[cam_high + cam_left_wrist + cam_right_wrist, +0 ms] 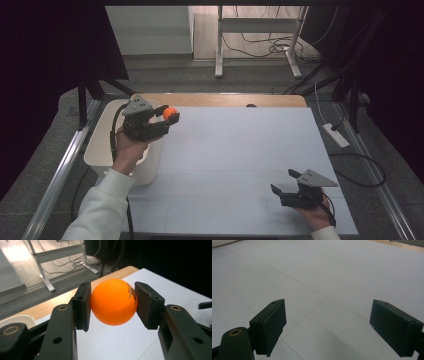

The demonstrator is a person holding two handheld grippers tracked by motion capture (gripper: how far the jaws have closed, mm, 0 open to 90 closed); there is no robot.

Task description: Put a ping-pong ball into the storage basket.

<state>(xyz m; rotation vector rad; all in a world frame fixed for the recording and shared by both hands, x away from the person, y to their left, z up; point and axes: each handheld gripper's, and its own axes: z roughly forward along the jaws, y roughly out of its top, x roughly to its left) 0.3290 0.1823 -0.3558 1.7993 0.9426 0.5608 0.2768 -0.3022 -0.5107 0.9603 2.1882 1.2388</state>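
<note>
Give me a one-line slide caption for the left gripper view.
Left tool shut on an orange ball, held above the white table.

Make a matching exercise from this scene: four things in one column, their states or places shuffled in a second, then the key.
1. orange ball
2. right gripper
3. white bin
4. left gripper

A. jaws apart, nothing between them
B. at the table's left edge
C. clamped between two black pads
D. shut on a ball near the bin

Pairs: 1-C, 2-A, 3-B, 4-D

Black print on orange ball (113, 301), too small to read.
</note>
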